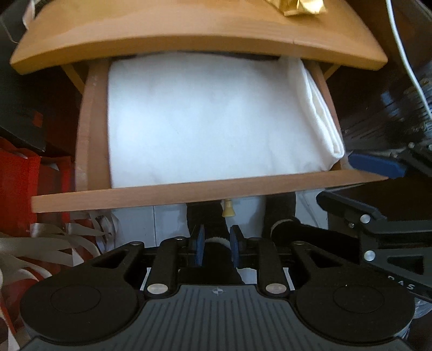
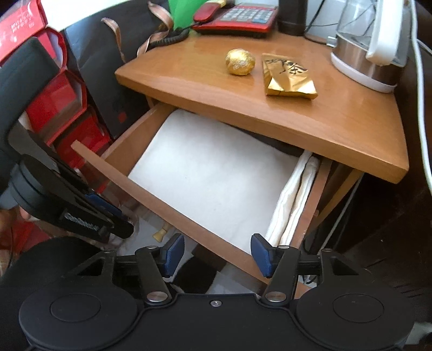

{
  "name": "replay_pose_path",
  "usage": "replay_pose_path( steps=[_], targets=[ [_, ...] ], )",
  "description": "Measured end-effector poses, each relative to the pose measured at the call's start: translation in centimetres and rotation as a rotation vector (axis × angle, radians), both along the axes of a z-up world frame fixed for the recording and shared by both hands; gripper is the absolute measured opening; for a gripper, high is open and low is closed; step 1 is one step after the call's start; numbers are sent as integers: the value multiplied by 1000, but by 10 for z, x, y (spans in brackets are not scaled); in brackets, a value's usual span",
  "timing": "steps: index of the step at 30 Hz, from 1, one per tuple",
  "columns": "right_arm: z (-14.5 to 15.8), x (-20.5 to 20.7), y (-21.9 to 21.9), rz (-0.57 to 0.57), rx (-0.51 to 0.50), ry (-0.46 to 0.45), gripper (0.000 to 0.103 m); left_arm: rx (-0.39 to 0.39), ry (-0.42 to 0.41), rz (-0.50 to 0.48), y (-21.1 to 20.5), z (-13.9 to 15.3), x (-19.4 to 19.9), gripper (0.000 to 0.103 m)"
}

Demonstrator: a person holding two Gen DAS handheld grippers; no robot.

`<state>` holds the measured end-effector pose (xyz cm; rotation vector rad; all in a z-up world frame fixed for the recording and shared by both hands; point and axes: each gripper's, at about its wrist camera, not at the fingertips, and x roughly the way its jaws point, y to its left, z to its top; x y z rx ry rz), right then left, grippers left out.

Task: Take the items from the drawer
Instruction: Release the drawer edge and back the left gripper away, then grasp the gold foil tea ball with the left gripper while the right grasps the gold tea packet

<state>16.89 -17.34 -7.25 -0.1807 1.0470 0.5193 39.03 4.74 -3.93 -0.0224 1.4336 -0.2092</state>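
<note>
The wooden drawer [image 1: 205, 193] of a nightstand stands pulled out; it also shows in the right wrist view [image 2: 172, 205]. A folded white cloth [image 1: 205, 118] fills it, also seen from the right [image 2: 216, 172]. My left gripper [image 1: 216, 247] sits below the drawer front, near its small brass knob [image 1: 228, 210], with its blue pads a narrow gap apart and nothing between them. My right gripper [image 2: 216, 252] is open and empty, just before the drawer's front right corner. The left gripper [image 2: 108, 213] shows at the left of the right wrist view.
On the nightstand top [image 2: 270, 108] lie a gold foil ball [image 2: 240, 61], a gold packet [image 2: 287, 77], a red telephone [image 2: 237, 16] and a kettle [image 2: 370, 46]. Red boxes [image 2: 59, 108] and ribbons [image 1: 54, 243] crowd the left side. A white cable [image 1: 405, 54] hangs at right.
</note>
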Motion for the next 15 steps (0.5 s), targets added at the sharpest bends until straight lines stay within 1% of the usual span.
replay_pose_path(
  steps=[6, 8, 10, 15],
  targets=[
    [4, 0, -5, -35, 52, -11, 57, -3, -41, 39, 9, 17, 6, 21],
    [5, 1, -5, -39, 57, -14, 57, -16, -33, 59, 12, 23, 8, 21],
    [6, 2, -5, -40, 59, -19, 57, -25, -23, 71, 14, 22, 10, 21],
    [8, 8, -2, -48, 56, -27, 57, -35, -29, 57, 13, 26, 8, 21]
  ],
)
